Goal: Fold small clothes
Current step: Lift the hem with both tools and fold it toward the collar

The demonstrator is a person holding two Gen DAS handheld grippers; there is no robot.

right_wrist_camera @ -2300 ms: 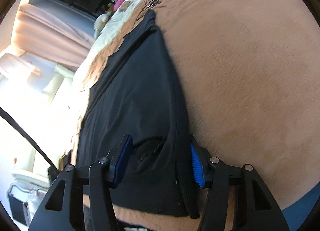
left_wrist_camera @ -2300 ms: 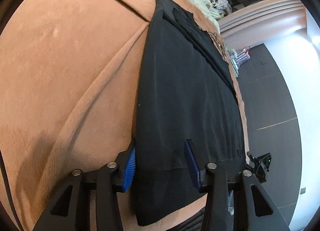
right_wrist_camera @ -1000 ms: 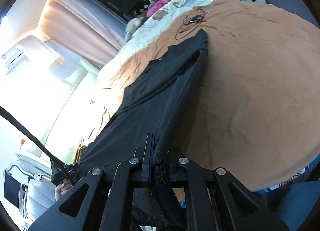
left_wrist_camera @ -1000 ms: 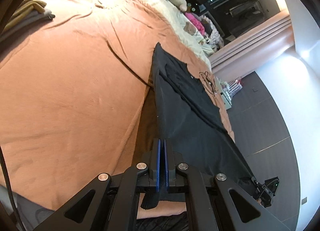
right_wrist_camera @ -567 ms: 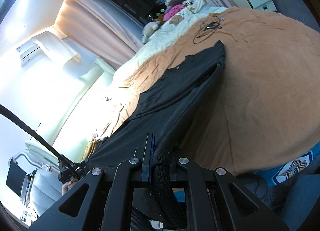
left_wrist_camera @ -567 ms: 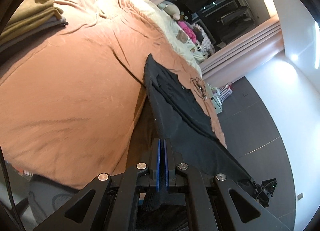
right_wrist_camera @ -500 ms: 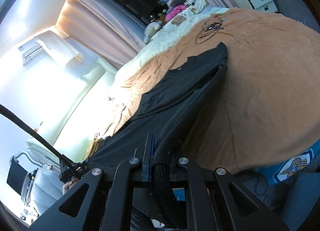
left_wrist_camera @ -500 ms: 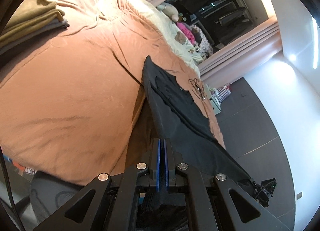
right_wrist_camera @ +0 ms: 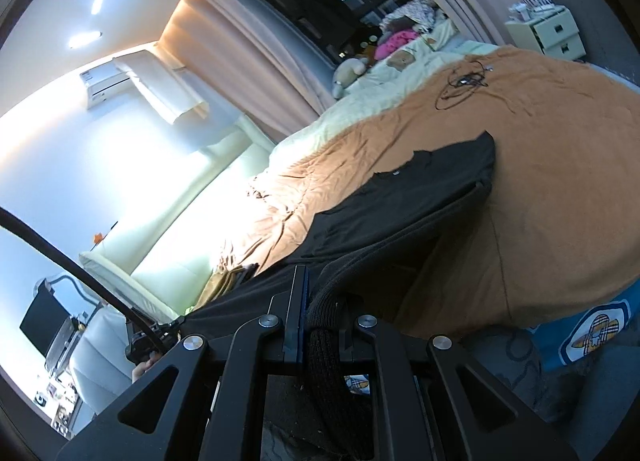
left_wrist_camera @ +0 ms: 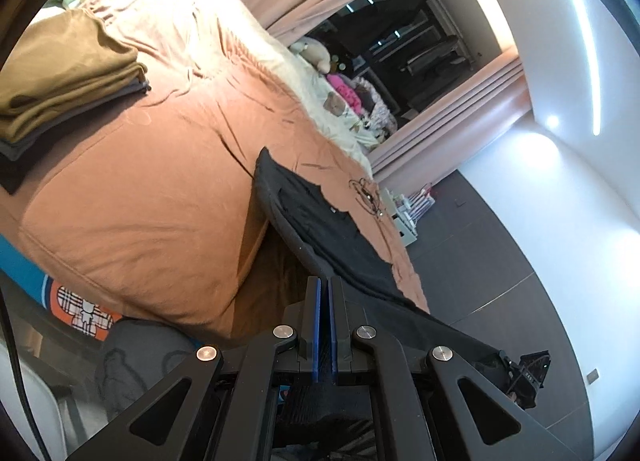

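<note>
Both grippers have closed on the near hem of the black garment (left_wrist_camera: 320,213) and lifted it off the bed (left_wrist_camera: 140,189), where it lay flat before. Its far end rests on the orange cover while the near part hangs taut between them, probably so it can be carried over for a fold. Left gripper (left_wrist_camera: 325,325) is clenched on thin cloth; right gripper (right_wrist_camera: 310,325) grips the thick ribbed hem. Each points slightly downward, held clear of the bed's edge.

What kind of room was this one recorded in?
Most likely a bedroom: a wide bed under an orange-brown cover, stuffed toys near its head, floor-length curtains, and a stack of folded clothes on the bed.
</note>
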